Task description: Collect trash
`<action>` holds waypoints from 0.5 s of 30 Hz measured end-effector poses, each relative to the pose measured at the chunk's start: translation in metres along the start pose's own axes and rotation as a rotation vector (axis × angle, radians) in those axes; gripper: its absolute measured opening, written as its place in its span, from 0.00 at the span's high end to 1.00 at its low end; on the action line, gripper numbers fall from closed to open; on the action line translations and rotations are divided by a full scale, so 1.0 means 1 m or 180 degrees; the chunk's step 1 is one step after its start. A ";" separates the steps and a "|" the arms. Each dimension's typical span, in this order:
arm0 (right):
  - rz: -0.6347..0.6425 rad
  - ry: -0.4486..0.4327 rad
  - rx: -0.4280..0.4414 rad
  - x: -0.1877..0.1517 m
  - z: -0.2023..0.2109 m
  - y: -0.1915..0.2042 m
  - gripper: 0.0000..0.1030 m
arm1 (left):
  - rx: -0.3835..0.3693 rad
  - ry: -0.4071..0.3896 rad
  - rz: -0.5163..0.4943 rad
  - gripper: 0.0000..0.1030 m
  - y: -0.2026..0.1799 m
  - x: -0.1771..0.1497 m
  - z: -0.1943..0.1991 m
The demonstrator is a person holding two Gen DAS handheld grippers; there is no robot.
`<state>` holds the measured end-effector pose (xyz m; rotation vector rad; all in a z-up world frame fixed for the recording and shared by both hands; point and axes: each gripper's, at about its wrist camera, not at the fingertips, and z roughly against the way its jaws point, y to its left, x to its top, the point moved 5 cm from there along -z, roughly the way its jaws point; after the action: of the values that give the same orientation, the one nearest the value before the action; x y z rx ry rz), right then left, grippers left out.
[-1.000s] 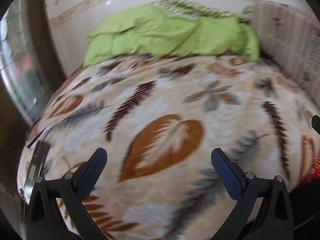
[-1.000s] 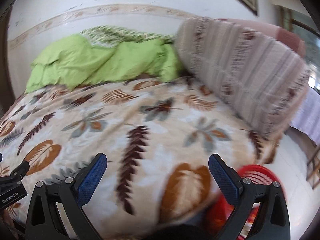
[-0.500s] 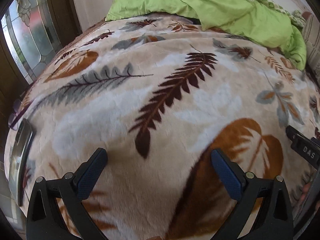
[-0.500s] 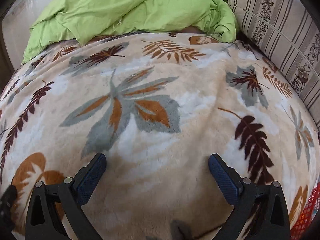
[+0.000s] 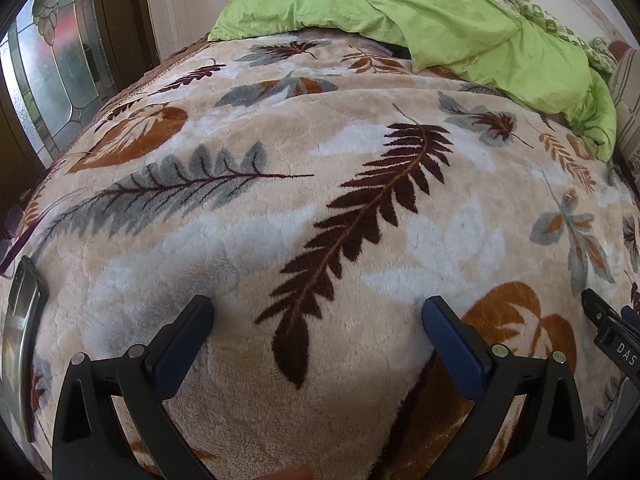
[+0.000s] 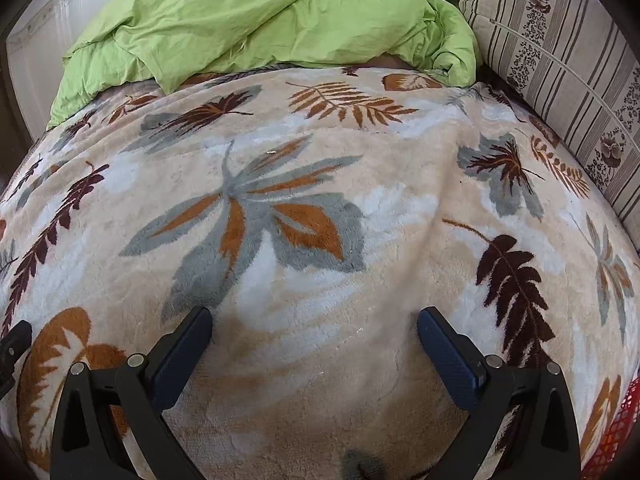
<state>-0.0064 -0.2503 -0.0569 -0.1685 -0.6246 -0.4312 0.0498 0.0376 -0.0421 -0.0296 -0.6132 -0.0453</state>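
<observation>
No clear piece of trash shows on the leaf-patterned fleece blanket (image 5: pixel 320 160), which fills both views (image 6: pixel 320 300). A tiny pale speck (image 6: pixel 272 152) lies on the grey-and-orange leaf; I cannot tell what it is. My left gripper (image 5: pixel 318 314) hovers open just above the blanket by a dark brown fern print, holding nothing. My right gripper (image 6: pixel 314 322) is also open and empty, low over the blanket. A red mesh basket (image 6: pixel 616 434) peeks in at the bottom right corner of the right wrist view.
A crumpled green duvet (image 6: pixel 260 20) lies across the far end of the bed. A striped cushion (image 6: pixel 560 60) lines the right side. A flat dark phone-like slab (image 5: pixel 20 340) lies on the bed's left edge, beside a leaded-glass door (image 5: pixel 60 60).
Both grippers have come forward and tipped down over the bed, so the blanket now fills the views. The wall and most of the red basket have dropped out of sight. Both stayed open.
</observation>
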 end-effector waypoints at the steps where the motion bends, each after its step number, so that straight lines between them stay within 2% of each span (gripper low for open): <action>1: 0.0000 0.0000 0.0001 0.000 0.000 0.000 0.01 | 0.0022 -0.0015 -0.0005 0.00 -0.001 -0.001 0.000; 15: 0.0001 -0.0001 -0.0001 0.000 0.000 0.000 0.01 | 0.0076 -0.0021 -0.0018 0.00 0.000 -0.001 0.001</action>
<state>-0.0064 -0.2500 -0.0567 -0.1688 -0.6248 -0.4311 0.0485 0.0380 -0.0415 -0.0048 -0.6204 -0.0432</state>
